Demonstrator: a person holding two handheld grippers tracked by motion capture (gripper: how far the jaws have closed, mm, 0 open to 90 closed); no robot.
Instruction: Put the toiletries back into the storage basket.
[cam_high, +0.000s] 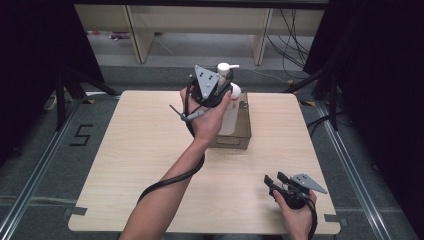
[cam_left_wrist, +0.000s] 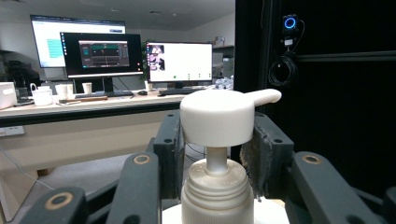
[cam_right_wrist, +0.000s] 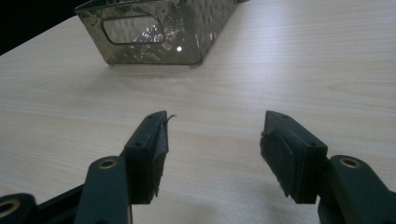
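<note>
The left gripper view looks straight at a white pump bottle (cam_left_wrist: 217, 186): its ribbed collar sits at the bottom centre, the thin stem rises from it, and the broad pump head with its spout points toward 2 o'clock. No brand, label or writing can be read on the bottle. The left tongs (cam_left_wrist: 215, 154) stand on either side of the stem and neck, just under the pump head, and appear clamped on the bottle, the pads close against it on both sides.

In the high view the pump bottle (cam_high: 227, 95) stands upright in a smoky translucent bin (cam_high: 243, 131) near the far edge of the tabletop (cam_high: 145, 165), at about 12 o'clock from the table's centre. The left tongs (cam_high: 220, 82) grip it from the 9 o'clock side, the hand wrapped beneath and the cable trailing back along the forearm. The bottle rises well above the bin's rim.

The right tongs (cam_high: 274, 181) rest low near the tabletop's near edge, at about 5 o'clock from the bin and well apart from it. In the right gripper view the right tongs (cam_right_wrist: 212, 133) stand wide apart with nothing between them, bare wood under them, and the bin (cam_right_wrist: 154, 35) lies ahead at 11 o'clock.

A figure "5" (cam_high: 82, 135) is marked on the floor at 9 o'clock from the tabletop. The wood surface to the left and in front of the bin is open; the bin's far wall sits close to the table's far edge.
</note>
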